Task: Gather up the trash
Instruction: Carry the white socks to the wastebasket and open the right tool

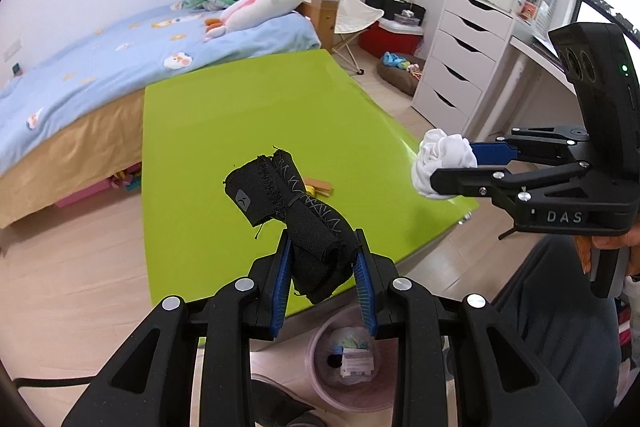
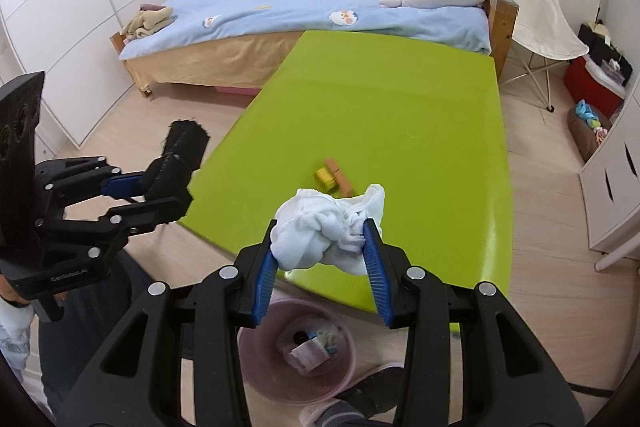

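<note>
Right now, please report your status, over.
Left tool shut on rolled black fabric strap. Right tool shut on crumpled white cloth. Pink plastic bin below, path clear.

You have a rolled black fabric strap with grey zigzag stitching (image 1: 298,223) clamped upright, leaning toward 11 o'clock. A crumpled white cloth wad (image 2: 328,231) sits pinched above the green counter (image 2: 380,115). At 12 o'clock from it lie small yellow and brown scraps (image 2: 334,179). The translucent pink plastic bin (image 2: 296,351) below holds paper litter.
</note>
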The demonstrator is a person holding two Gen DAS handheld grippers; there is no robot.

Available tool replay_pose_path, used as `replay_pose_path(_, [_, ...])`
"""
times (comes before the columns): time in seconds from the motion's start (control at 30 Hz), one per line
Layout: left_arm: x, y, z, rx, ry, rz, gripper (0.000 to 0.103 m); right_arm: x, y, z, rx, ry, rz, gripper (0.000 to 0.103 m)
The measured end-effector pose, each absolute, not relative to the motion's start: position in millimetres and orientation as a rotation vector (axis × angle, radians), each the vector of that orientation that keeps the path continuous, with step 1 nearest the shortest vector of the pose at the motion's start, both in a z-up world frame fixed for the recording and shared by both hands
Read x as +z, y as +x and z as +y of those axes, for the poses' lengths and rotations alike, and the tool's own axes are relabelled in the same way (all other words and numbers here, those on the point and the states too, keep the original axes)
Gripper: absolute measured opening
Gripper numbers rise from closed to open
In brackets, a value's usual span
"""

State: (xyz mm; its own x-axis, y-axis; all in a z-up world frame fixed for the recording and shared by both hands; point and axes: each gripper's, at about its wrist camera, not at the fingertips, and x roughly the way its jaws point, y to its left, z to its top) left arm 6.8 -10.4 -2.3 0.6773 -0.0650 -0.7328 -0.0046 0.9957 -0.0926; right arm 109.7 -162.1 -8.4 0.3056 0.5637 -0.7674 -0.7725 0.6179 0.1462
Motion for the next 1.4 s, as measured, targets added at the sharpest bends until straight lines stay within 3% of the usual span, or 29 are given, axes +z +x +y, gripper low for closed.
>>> replay_pose_path(0.7, [-32,-41,-33,-0.067,-0.110,0.886,0.029,-52,34,-187,1.016,-0.287,0.984,0.043])
replay_pose_path(0.8, [-31,-44,-33,-0.072,-0.109,0.886,0.029,-54,33,-185,1.033,-0.291,0.992,0.050])
replay_pose_path(0.97, [-31,-45,-35,-0.083,-0.107,0.886,0.029,-54,35,-186,1.035,-0.278,0.994,0.086])
replay_pose_path(1.0, [-32,-45,-35,-0.085,-0.107,0.887,0.029,-54,35,-187,1.031,-0.274,0.994,0.089])
replay_pose_path(1.4, [-38,-43,-52,-0.141,-0.091,0.912,0.029,-47,43,-212,0.932,-0.235,0.965,0.096])
